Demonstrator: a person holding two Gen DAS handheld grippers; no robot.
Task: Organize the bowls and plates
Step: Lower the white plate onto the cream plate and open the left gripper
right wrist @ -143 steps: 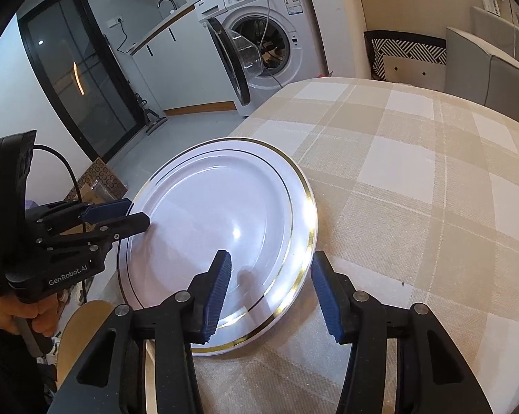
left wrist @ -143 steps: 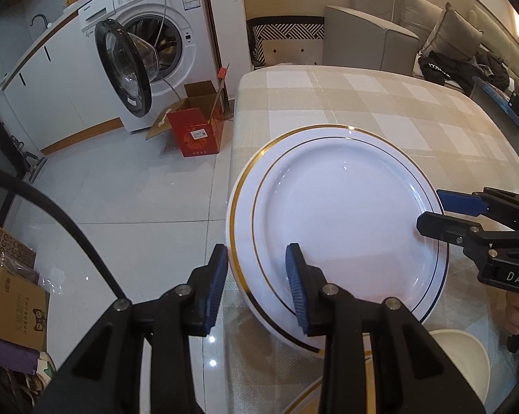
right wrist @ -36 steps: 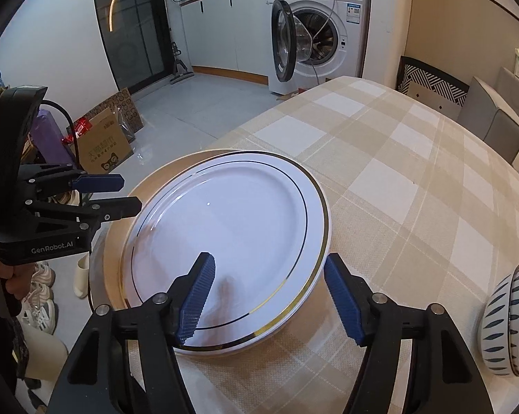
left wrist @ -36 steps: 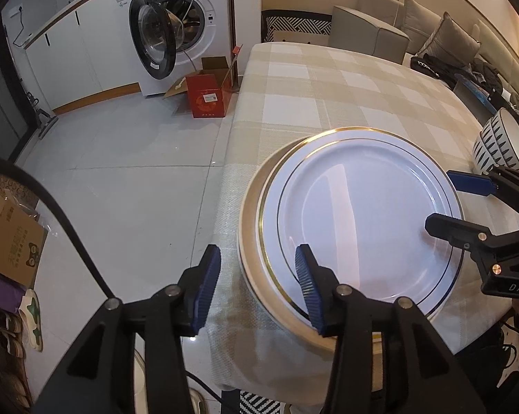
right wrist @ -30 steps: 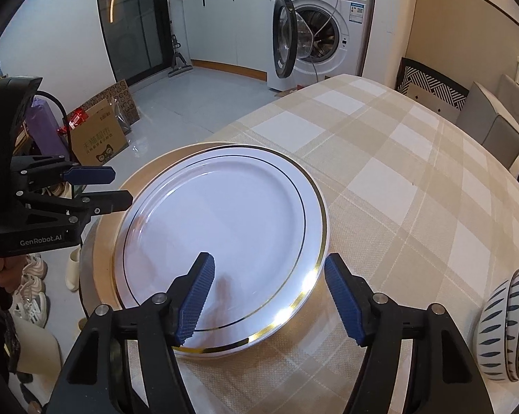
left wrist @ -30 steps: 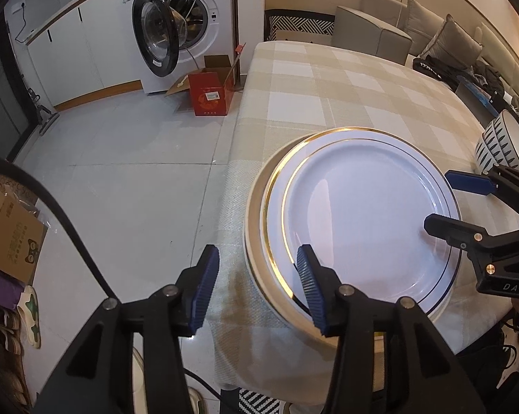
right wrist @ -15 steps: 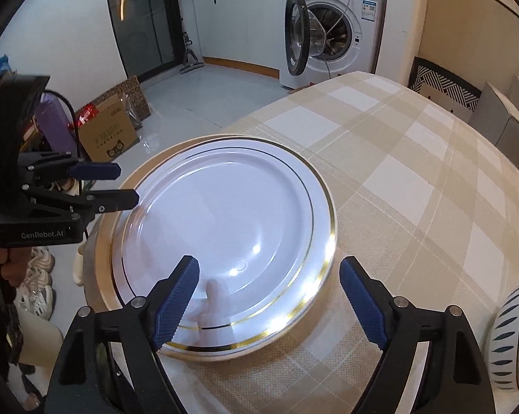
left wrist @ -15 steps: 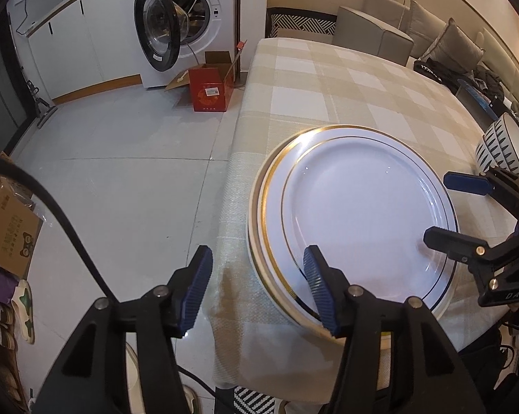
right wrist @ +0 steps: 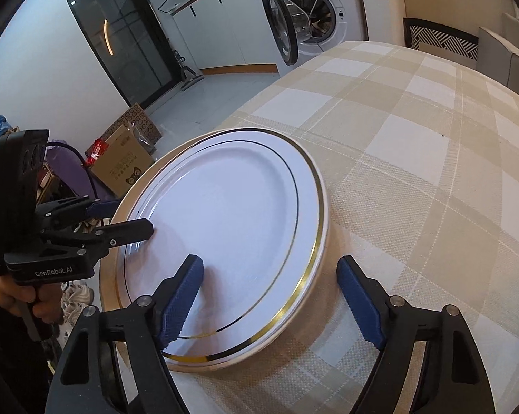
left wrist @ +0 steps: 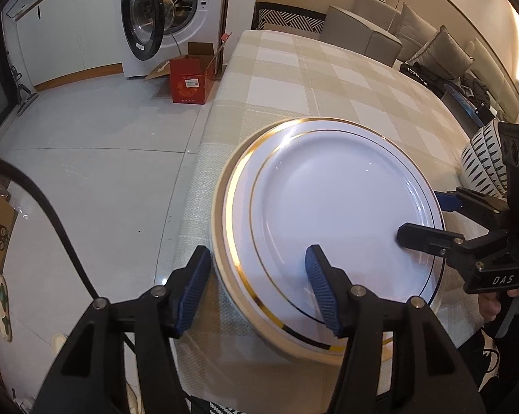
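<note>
Both grippers (left wrist: 257, 284) (right wrist: 268, 293) now spread, plate (left wrist: 332, 207) released

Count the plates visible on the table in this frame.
2. A white gold-rimmed plate lies on top; a beige plate sits directly beneath it, only its rim showing. More could be hidden underneath.

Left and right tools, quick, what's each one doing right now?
Left tool: open, straddling the gold-rimmed plate edge, holding nothing.
Right tool: open, straddling the opposite edge, holding nothing.
</note>
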